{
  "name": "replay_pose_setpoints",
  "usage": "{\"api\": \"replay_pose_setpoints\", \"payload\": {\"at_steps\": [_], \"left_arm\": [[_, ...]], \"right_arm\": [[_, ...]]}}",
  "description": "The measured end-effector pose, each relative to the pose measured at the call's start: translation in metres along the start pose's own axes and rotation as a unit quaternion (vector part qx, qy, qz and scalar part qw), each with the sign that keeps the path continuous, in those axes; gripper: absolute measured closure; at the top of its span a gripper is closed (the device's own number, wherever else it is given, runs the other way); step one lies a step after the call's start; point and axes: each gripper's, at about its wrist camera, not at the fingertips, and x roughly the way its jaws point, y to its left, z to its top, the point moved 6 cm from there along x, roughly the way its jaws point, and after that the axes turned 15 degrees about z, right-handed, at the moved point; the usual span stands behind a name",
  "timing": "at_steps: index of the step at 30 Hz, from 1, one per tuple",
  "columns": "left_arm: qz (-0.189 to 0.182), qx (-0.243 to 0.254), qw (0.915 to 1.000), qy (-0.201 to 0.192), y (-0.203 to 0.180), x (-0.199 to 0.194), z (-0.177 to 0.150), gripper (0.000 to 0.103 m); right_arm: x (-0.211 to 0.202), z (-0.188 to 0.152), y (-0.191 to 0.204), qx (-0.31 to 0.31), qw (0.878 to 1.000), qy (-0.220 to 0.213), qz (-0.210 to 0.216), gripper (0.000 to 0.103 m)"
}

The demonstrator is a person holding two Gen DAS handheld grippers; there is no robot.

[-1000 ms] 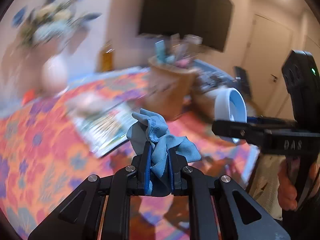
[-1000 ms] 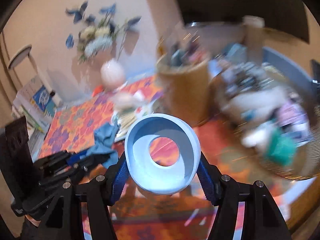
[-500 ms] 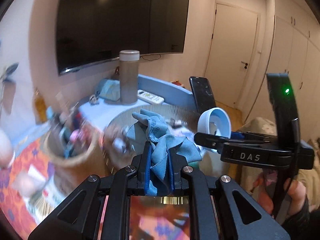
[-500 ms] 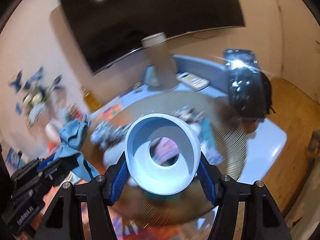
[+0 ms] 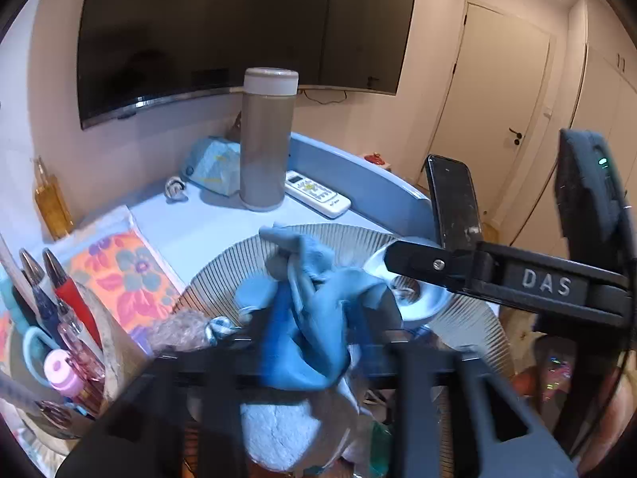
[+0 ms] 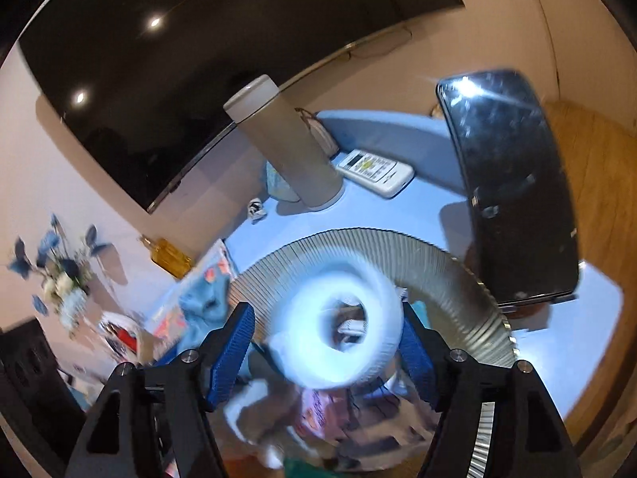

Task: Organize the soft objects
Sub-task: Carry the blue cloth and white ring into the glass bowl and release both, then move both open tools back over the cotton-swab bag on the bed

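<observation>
A crumpled blue cloth lies loose between the spread fingers of my left gripper, over a ribbed round basket holding several soft items. The view of that gripper is blurred. A pale blue soft ring, blurred, sits between the wide-open blue pads of my right gripper, above the same basket. The right gripper and ring show at right in the left wrist view. The cloth shows at left in the right wrist view.
On the blue table stand a tall grey tumbler, a white remote, a black phone upright and a blue pouch. A wicker pot of pens is at left. A floral mat lies beside it.
Both grippers moved down over the ribbed basket and their fingers spread apart. The cloth and the ring, gripped before, now sit loose between the fingers.
</observation>
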Motion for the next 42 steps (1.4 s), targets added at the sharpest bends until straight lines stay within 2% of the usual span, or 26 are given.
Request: {"api": "replay_pose_setpoints", "payload": {"at_steps": [1, 2, 5, 12, 17, 20, 22, 25, 31, 33, 37, 39, 42], "left_arm": [[0.001, -0.003, 1.0000, -0.005, 0.001, -0.002, 0.000, 0.050], [0.005, -0.003, 0.9999, -0.012, 0.002, -0.004, 0.000, 0.037], [0.008, 0.009, 0.9996, -0.028, 0.000, -0.014, -0.002, 0.031], [0.014, 0.017, 0.9993, -0.031, 0.009, -0.049, -0.017, 0.031], [0.026, -0.056, 0.9973, -0.039, 0.056, -0.093, -0.039, 0.031], [0.058, -0.092, 0.9931, -0.044, 0.098, -0.123, -0.055, 0.031], [0.083, -0.117, 0.9880, -0.059, 0.131, -0.150, -0.065, 0.031], [0.122, -0.161, 0.9759, -0.083, 0.187, -0.198, -0.081, 0.031], [0.212, -0.208, 0.9497, -0.099, 0.277, -0.275, -0.114, 0.031], [0.230, -0.225, 0.9418, -0.097, 0.301, -0.291, -0.131, 0.031], [0.239, -0.267, 0.9313, -0.062, 0.338, -0.290, -0.173, 0.031], [0.254, -0.271, 0.9279, -0.038, 0.347, -0.274, -0.197, 0.031], [0.259, -0.270, 0.9272, 0.000, 0.356, -0.244, -0.228, 0.031]], "right_arm": [[0.001, -0.001, -0.002, 0.005, 1.000, 0.003, 0.002, 0.029], [0.001, -0.002, -0.003, 0.007, 1.000, 0.005, 0.004, 0.029], [-0.004, -0.011, -0.005, 0.007, 1.000, 0.005, 0.004, 0.028], [-0.030, -0.029, -0.002, 0.019, 1.000, -0.010, 0.014, 0.028], [-0.055, -0.046, 0.021, -0.023, 0.999, -0.023, 0.013, 0.028], [-0.062, -0.057, 0.048, -0.066, 0.998, -0.021, 0.015, 0.027], [-0.060, -0.067, 0.071, -0.094, 0.995, -0.013, 0.030, 0.027], [-0.050, -0.087, 0.109, -0.135, 0.989, 0.001, 0.062, 0.020], [-0.009, -0.146, 0.189, -0.222, 0.967, 0.065, 0.107, 0.017], [0.010, -0.170, 0.210, -0.241, 0.959, 0.092, 0.118, 0.018], [0.051, -0.215, 0.235, -0.267, 0.946, 0.133, 0.128, 0.017], [0.074, -0.232, 0.237, -0.271, 0.944, 0.146, 0.115, 0.018], [0.106, -0.252, 0.232, -0.273, 0.944, 0.162, 0.089, 0.018]]}}
